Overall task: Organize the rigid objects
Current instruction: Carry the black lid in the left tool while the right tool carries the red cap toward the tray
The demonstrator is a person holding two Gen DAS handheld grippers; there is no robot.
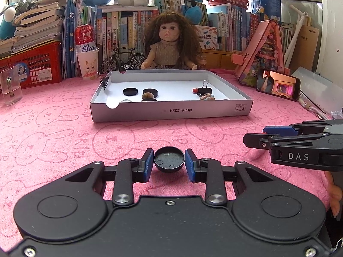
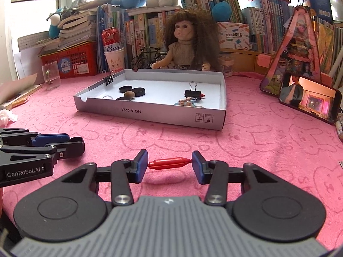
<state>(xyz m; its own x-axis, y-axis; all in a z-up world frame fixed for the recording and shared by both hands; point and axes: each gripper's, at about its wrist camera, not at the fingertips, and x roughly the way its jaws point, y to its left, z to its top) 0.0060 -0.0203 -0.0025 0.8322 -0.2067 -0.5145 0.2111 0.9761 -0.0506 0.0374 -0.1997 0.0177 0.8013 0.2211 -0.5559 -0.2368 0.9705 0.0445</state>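
Gripping a black round cap (image 1: 169,159) between its blue pads, our left gripper (image 1: 169,162) is nearly closed on it, low over the pink cloth (image 1: 64,132). Our right gripper (image 2: 170,163) holds a small red pointed piece (image 2: 169,163) end to end, its jaws drawn in part way so the pads touch both ends; a shadow under it shows it lifted off the cloth. Each gripper shows at the edge of the other's view, the two side by side and apart.

Ahead of us lies a shallow white box tray (image 1: 171,112). Inside we see two black discs (image 1: 130,91), a brown stone (image 1: 147,96), a black binder clip (image 1: 204,90) with small coloured pieces beside it, and another clip (image 1: 105,81) on the left wall. Nothing stands between the grippers and the tray.

Behind the tray sits a doll (image 1: 169,42) with long brown hair, a model bicycle (image 1: 123,61), a red can (image 1: 84,36) on a paper cup, and a red crate (image 1: 32,64). A phone (image 1: 277,84) leans at the right, its screen lit. A clear glass (image 1: 10,85) stands at the left. Rows of books and plush toys fill the back, below a bright window.
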